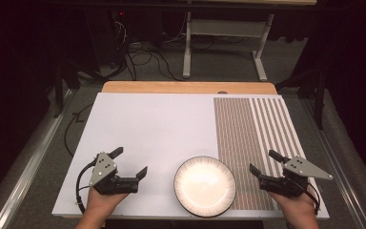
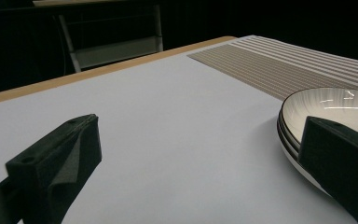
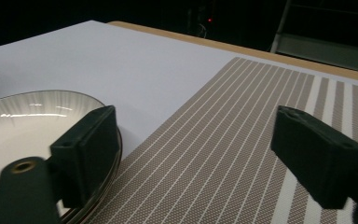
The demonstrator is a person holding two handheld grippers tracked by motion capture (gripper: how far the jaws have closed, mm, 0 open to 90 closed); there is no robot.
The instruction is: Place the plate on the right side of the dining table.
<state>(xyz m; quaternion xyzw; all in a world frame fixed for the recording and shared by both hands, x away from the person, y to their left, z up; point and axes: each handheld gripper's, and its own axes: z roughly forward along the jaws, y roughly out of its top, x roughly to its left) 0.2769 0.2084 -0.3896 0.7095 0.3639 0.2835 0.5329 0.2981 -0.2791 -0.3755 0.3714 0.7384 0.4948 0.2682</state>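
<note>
A white plate with a dark rim point(image 1: 204, 186) rests near the front edge of the white table top point(image 1: 147, 129), its right side overlapping the striped brown placemat point(image 1: 248, 138). My left gripper point(image 1: 129, 163) hovers left of the plate with its jaws wide apart and nothing between them; in the left gripper view the plate point(image 2: 340, 112) lies behind the right jaw. My right gripper point(image 1: 266, 162) is over the placemat to the right of the plate, jaws apart and empty. The plate point(image 3: 32, 126) sits behind its left jaw and the placemat point(image 3: 223, 140) lies between the jaws.
A wooden strip point(image 1: 188, 87) runs along the table's far edge. Beyond it stand a white metal frame point(image 1: 224, 33) and loose cables on the floor point(image 1: 143, 57). Dark curtains surround the area. A metal rail point(image 1: 24, 162) runs along the left of the table.
</note>
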